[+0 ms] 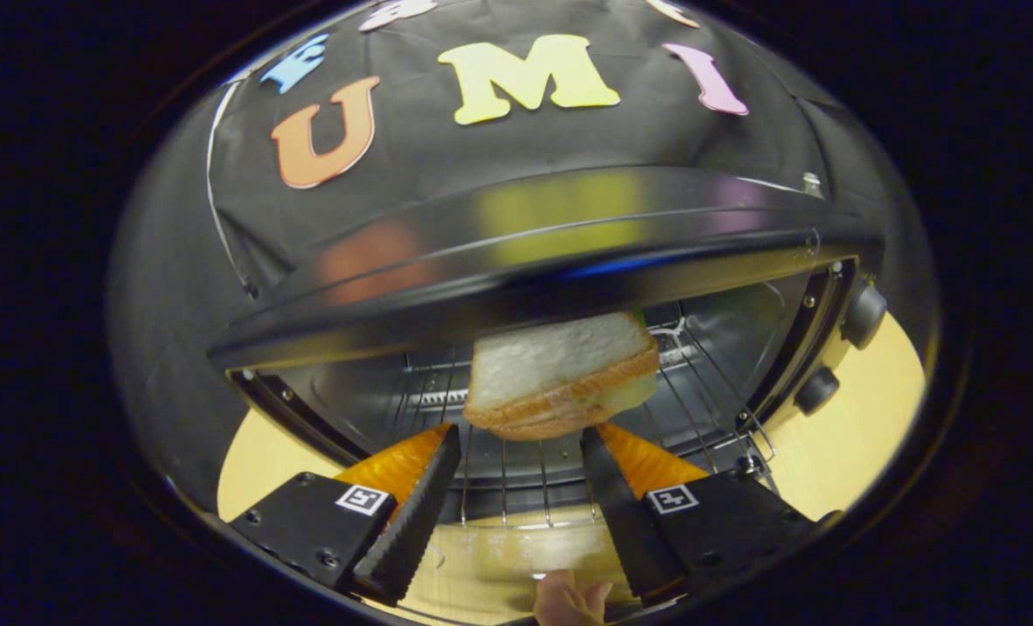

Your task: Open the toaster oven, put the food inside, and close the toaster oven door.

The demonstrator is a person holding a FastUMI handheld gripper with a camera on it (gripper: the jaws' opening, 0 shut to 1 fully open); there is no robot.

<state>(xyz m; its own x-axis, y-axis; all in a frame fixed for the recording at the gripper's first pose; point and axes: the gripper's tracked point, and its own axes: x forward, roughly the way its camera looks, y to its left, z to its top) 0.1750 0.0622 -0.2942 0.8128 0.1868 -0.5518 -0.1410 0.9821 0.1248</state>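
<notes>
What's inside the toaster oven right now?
A sandwich sits on the wire rack inside the oven, just ahead of the open gripper, fingers clear of it. The oven's top hides the sandwich's far edge and the upper cavity.

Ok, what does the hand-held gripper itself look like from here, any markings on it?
The hand-held gripper has two long tapered fingers with saw-toothed, ridged inner faces. Each sits on a boxy black mount with visible screws and carries a small square black-and-white tag on top. Its fingers stand apart, the sandwich just ahead of them.
</notes>
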